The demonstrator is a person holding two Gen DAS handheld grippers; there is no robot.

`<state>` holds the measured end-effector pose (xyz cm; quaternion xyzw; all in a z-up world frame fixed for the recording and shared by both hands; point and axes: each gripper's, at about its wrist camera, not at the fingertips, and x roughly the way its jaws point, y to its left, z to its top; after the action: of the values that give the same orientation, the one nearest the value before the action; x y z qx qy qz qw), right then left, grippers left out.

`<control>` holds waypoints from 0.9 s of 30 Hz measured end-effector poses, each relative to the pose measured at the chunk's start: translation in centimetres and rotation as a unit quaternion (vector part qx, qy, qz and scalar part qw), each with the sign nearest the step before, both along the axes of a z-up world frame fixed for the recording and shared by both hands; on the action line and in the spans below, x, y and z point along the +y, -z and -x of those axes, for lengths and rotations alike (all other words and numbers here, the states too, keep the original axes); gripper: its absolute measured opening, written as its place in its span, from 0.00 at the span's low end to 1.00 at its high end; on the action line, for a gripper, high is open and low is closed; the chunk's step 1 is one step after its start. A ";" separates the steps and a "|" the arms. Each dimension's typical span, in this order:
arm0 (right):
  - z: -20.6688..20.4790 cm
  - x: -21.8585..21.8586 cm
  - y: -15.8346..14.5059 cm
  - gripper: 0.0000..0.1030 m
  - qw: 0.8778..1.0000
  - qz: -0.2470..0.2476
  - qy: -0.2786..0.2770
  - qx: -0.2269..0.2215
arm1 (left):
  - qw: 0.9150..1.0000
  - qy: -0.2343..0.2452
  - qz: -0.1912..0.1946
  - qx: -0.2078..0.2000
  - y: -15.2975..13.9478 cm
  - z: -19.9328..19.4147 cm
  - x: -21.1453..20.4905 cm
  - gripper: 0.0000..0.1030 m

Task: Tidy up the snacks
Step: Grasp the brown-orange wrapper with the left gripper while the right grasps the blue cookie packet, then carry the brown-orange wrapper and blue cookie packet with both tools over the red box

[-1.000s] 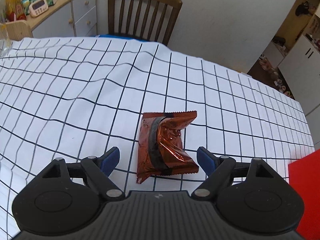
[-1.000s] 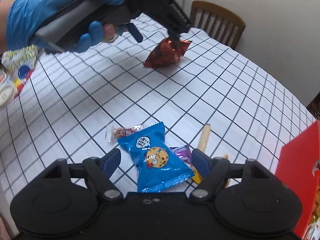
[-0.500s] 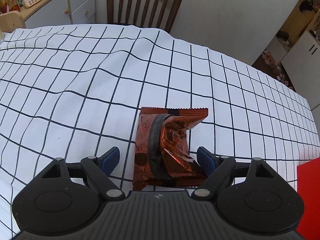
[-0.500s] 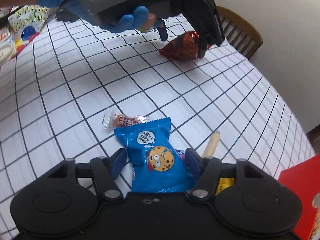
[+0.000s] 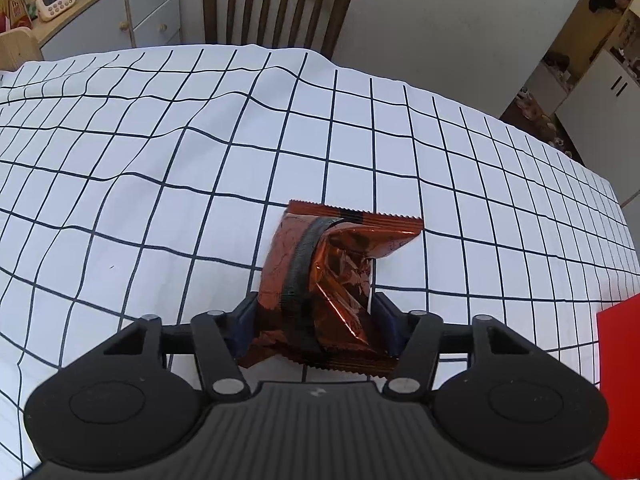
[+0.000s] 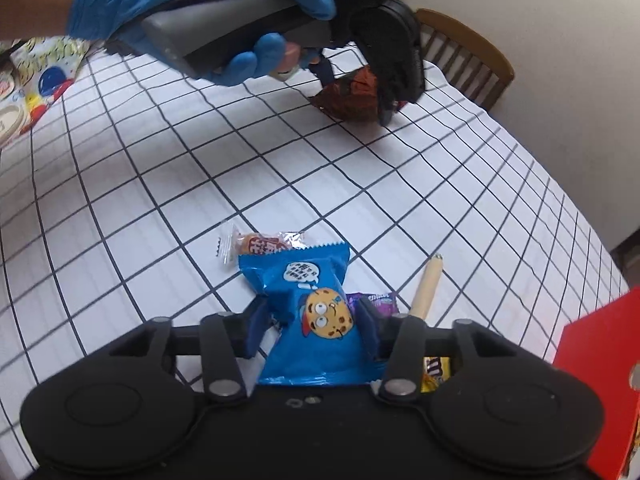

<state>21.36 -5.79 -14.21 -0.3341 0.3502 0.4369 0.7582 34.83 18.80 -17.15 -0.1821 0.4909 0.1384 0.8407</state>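
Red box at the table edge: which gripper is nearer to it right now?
Right. The right gripper, shut on the blue cookie packet, sits just left of the red box. The left gripper is farther across the table, clamped on the brown packet.

The left wrist camera sits just behind its fingers (image 5: 244, 320) and looks forward and down over the counter (image 5: 160, 152), close to the surface, facing a wooden chair (image 5: 276, 4) at the far edge. The right wrist camera looks the same way along its own fingers (image 6: 256, 330), low and near, facing across the counter toward the far right. Both views share the checked cloth, the brown snack packet (image 5: 320, 284) (image 6: 352, 96), the chair and a red box (image 6: 592, 380) at the right edge.
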 end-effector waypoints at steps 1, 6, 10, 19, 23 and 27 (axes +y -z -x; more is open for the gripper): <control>0.0 -0.1 -0.1 0.40 1.000 -0.003 0.006 0.003 | 1.000 0.001 0.000 -0.001 0.0 0.1 0.0 0.53; 0.2 -0.4 -0.4 0.37 1.000 -0.007 0.025 0.001 | 1.000 0.001 0.000 0.000 -0.2 1.1 0.0 0.49; 0.2 -0.8 -1.3 0.37 0.999 -0.022 0.047 0.005 | 1.000 0.000 0.001 -0.004 -0.9 2.2 -0.1 0.48; 1.1 -2.5 -4.0 0.36 0.996 -0.049 0.079 0.005 | 1.000 0.014 0.010 -0.022 -3.4 5.5 -1.6 0.48; 1.6 -3.4 -5.3 0.36 0.994 -0.061 0.093 0.002 | 0.999 0.021 0.014 -0.031 -4.7 6.9 -2.5 0.48; 2.1 -4.4 -6.6 0.36 0.991 -0.076 0.108 0.002 | 0.999 0.026 0.021 -0.039 -5.9 8.4 -3.6 0.48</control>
<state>19.26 -10.15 -7.62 -0.2348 0.3512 0.3788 0.8234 26.42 15.24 -11.28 -0.1922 0.4647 0.0987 0.8587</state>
